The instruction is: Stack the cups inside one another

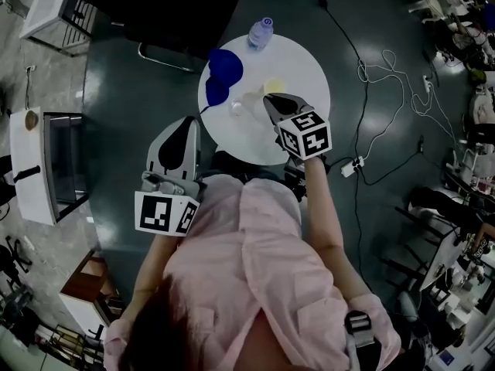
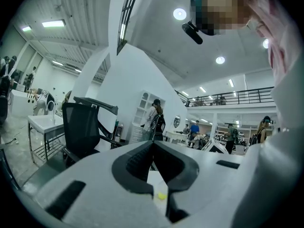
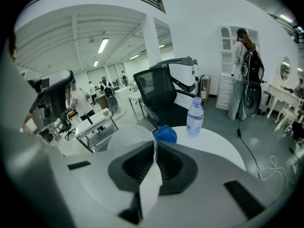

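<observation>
Round white table [image 1: 309, 68]: top bare from 1 to 5 o'clock, with a black chair [image 1: 155, 6] beyond the rim at 10 to 11 o'clock. Left gripper [image 2: 152, 144], jaws pressed together on nothing, off the rim at 8 o'clock; right gripper [image 3: 154, 145], entering at 6 o'clock, pinching the wall of the clear cup [image 3: 124, 141] just left of centre. Water bottle [image 1: 261, 33] on the 12 o'clock edge, blue cups [image 1: 224, 68] at the 10 o'clock edge, yellow cup [image 1: 274, 87] near centre.

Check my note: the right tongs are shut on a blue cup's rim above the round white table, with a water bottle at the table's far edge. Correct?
One thing is wrong: the right gripper view shows the right tongs shut on the rim of a clear cup, not a blue one; the blue cups lie on the table beyond. The water bottle part stands.
</observation>
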The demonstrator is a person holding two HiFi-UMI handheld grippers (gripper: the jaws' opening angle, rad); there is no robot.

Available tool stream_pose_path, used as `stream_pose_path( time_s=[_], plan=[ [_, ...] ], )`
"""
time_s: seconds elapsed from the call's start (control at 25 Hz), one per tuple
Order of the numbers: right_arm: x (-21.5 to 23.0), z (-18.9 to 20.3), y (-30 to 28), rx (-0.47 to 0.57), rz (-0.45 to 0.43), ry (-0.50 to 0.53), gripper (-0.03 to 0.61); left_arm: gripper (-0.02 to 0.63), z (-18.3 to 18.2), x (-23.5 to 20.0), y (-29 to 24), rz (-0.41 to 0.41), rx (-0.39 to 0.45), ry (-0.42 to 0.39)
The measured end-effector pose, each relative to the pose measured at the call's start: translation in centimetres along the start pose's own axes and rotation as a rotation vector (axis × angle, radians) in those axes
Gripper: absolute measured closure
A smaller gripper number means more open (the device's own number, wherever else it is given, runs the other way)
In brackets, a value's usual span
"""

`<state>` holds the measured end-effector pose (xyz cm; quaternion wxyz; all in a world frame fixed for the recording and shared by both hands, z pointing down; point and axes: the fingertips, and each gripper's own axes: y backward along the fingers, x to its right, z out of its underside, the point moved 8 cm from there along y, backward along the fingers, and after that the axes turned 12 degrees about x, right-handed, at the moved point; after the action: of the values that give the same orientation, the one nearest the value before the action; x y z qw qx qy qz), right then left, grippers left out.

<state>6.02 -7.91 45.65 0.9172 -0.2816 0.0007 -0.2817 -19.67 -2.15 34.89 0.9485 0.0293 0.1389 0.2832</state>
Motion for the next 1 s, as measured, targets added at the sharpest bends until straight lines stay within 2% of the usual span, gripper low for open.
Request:
stream_pose_path(
  time_s=[0.52,0.84,1.0],
  plan=[
    [0.4,3.3,-5.4,-0.229,-0.072,0.102,0.543,0.595,0.2,-1.6,0.6,-0.047,-0.004,0.017],
    [0.3,4.7,-7.5,-0.291,-0.106,0.126,0.543,0.595,0.2,-1.7,0.8,-0.068,-0.004,0.014],
    [0.7,5.5,-8.2,-0.317,-0.086,0.155,0.543,0.595,0.1,-1.6,0.9,-0.075,-0.01,0.006]
  ],
)
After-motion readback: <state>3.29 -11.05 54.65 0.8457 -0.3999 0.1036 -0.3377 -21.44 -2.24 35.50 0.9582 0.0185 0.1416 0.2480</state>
